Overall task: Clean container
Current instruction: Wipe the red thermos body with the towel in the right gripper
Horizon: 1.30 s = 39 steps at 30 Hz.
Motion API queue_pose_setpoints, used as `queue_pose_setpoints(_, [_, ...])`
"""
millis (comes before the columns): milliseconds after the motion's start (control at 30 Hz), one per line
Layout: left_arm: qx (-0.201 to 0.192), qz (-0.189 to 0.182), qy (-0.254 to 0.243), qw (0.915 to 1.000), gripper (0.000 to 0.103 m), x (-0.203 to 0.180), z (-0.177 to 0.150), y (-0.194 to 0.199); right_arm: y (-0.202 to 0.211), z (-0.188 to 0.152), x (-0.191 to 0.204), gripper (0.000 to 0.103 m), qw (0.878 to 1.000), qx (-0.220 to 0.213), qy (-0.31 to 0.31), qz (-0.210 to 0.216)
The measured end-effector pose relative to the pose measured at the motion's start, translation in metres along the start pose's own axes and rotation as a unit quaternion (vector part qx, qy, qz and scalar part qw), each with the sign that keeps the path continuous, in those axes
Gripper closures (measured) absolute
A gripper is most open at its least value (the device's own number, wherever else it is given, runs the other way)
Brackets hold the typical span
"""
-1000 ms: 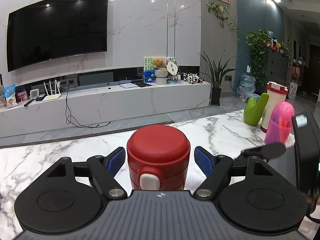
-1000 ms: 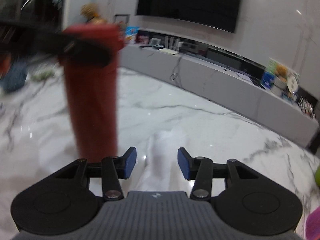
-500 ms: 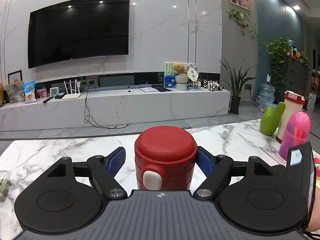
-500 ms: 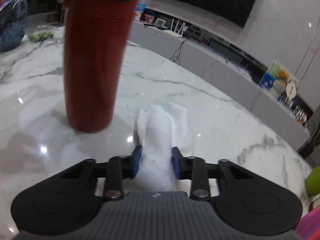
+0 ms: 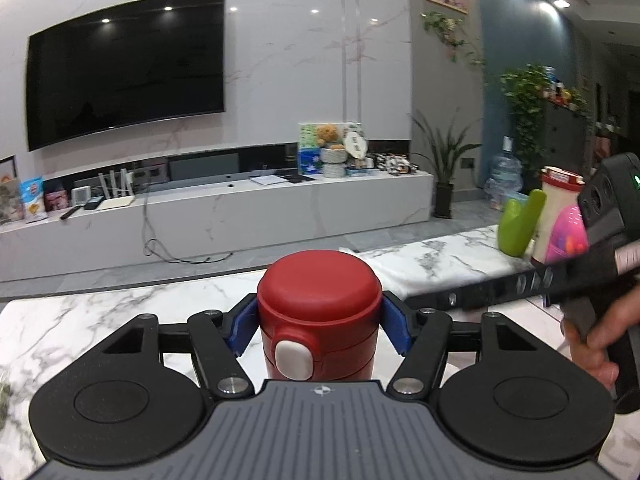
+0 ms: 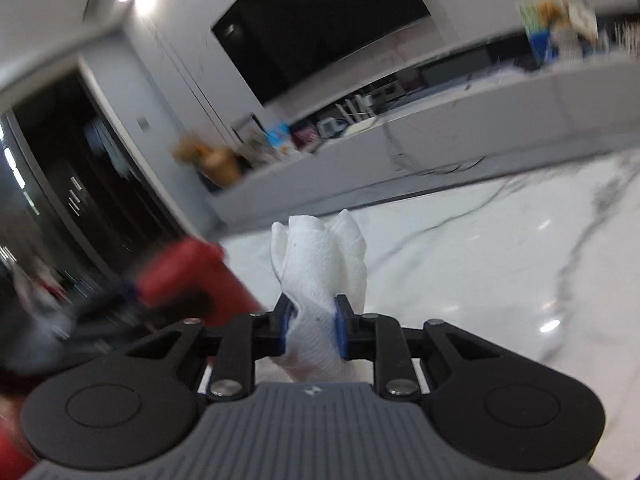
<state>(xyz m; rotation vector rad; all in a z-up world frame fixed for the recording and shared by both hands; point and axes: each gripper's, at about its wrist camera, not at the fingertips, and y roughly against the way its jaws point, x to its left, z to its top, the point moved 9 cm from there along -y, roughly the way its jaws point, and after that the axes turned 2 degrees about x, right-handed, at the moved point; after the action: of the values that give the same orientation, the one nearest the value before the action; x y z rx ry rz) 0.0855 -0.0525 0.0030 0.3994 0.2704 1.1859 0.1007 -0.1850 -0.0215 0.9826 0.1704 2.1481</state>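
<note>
While the big white marble bench (image 5: 120,312) is lying under everything, I am holding the red bottle (image 5: 318,316) upright over it. My left tool (image 5: 318,330) is squeezing the bottle's red lid from both sides. My right tool (image 6: 311,326) is pinching a bunched white paper towel (image 6: 320,276), which is sticking up past its blue pads. The bottle is looking blurry just to the left of the towel.

Each wrist camera looks forward, close behind its claw; both share the red bottle (image 5: 318,316), table (image 5: 120,312) and TV wall.
</note>
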Motion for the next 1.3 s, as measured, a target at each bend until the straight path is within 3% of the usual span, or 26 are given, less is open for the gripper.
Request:
queue_pose_setpoints(133, [0.002, -0.016, -0.009, 0.9998, 0.041, 0.001, 0.000, 0.000, -0.002, -0.003, 0.018, 0.079, 0.999, 0.009, 0.011, 0.038])
queue_pose_setpoints(267, [0.002, -0.022, -0.015, 0.9996, 0.041, -0.001, 0.000, -0.001, -0.009, -0.009, 0.026, 0.079, 0.998, 0.028, 0.013, 0.046])
queue_pose_setpoints(700, [0.004, -0.011, -0.012, 0.9999, 0.040, -0.002, 0.001, -0.002, -0.063, -0.047, -0.004, 0.080, 0.990, 0.130, 0.038, -0.049])
queue_pose_setpoints(833, [0.012, 0.015, -0.009, 0.9998, 0.029, -0.003, -0.002, -0.001, -0.072, -0.050, -0.010, 0.080, 0.987, 0.139, 0.041, -0.070])
queue_pose_setpoints(1000, [0.035, 0.035, 0.011, 0.9987, 0.030, -0.002, -0.011, -0.003, -0.072, -0.057, -0.005, 0.080, 0.985, 0.138, 0.057, -0.085])
queue_pose_setpoints(1100, [0.038, 0.023, 0.006, 0.9990, 0.040, -0.002, -0.012, -0.003, -0.069, -0.059, 0.001, 0.080, 0.985, 0.140, 0.067, -0.080])
queue_pose_setpoints(1300, [0.047, -0.013, -0.017, 0.9987, 0.041, 0.005, -0.010, -0.005, -0.063, -0.053, 0.012, 0.080, 0.988, 0.129, 0.069, -0.043])
